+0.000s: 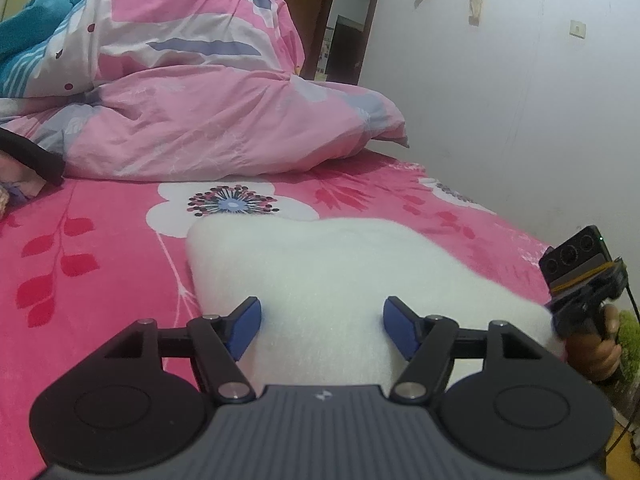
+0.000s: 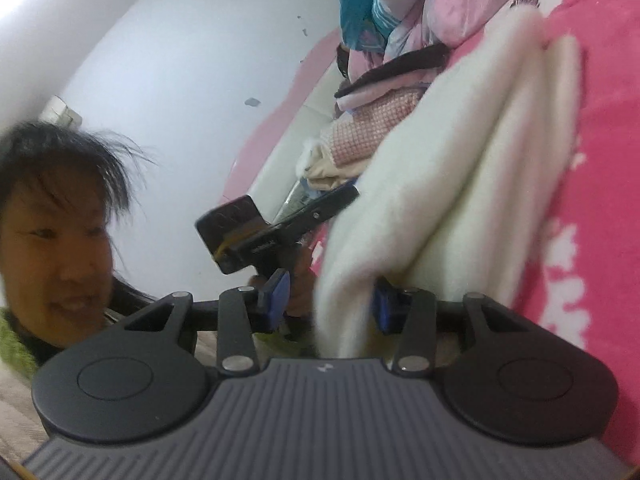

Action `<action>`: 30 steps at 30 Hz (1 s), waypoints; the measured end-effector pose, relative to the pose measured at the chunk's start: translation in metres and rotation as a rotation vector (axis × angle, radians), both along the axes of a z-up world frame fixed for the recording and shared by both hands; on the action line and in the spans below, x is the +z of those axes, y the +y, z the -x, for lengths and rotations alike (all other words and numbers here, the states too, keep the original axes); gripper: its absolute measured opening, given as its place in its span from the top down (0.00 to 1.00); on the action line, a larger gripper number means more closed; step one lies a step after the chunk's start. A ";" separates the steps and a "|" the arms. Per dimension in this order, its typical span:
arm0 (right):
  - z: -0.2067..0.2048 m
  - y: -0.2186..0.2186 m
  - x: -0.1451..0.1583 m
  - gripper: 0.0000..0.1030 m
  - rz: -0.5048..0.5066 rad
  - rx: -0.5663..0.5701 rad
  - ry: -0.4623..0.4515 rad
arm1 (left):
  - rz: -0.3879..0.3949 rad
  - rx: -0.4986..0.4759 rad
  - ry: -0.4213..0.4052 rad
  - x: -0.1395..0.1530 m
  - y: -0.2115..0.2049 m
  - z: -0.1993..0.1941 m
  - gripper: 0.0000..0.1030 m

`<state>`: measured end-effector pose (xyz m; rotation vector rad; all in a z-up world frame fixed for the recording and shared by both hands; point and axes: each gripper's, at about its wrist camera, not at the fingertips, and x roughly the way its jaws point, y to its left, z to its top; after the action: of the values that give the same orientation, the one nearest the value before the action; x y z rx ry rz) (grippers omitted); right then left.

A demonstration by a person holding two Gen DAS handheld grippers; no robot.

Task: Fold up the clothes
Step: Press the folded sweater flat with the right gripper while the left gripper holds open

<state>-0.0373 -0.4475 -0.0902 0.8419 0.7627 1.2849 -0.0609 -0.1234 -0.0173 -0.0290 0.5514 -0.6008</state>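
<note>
Left gripper: 2 blue-padded fingers spread wide, pinching nothing, hovering over the near end of a white fleece garment. Garment lying folded on a pink floral bedsheet, near edge reaching under the gripper body, far edge just short of a large white flower print. Right gripper parted as well: left pad standing clear in the air, right pad just beside or touching a hanging fold of the same white garment; actual contact cannot be told, picture blurred. Cloth draped between the 2 pads and running away to the far right across the sheet in 2 thick layers. In the left wrist view, right gripper's camera block at the right edge of the garment, with a hand on its handle. In the right wrist view, left gripper visible to the left of the garment. Beyond: crumpled pink quilt at the far left, stack of folded clothes near it, white wall on the right, person in a green sleeve at the near left.
</note>
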 end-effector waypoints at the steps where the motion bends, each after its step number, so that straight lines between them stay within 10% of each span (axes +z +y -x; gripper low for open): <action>1: 0.000 0.000 0.001 0.59 -0.018 0.001 -0.004 | 0.002 0.002 -0.001 0.000 0.000 0.000 0.33; 6: 0.000 0.003 0.006 0.58 -0.076 -0.006 -0.029 | 0.008 0.000 0.003 -0.001 0.000 -0.001 0.33; 18: 0.016 0.031 0.054 0.59 0.168 0.197 -0.341 | 0.013 -0.012 0.006 -0.003 0.002 -0.003 0.32; 30: 0.023 0.042 0.048 0.57 0.248 0.284 -0.422 | 0.015 -0.025 0.005 -0.003 0.004 -0.006 0.32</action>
<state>-0.0601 -0.4053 -0.0418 0.2511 0.6957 1.5178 -0.0551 -0.1191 -0.0207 -0.0378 0.5533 -0.6289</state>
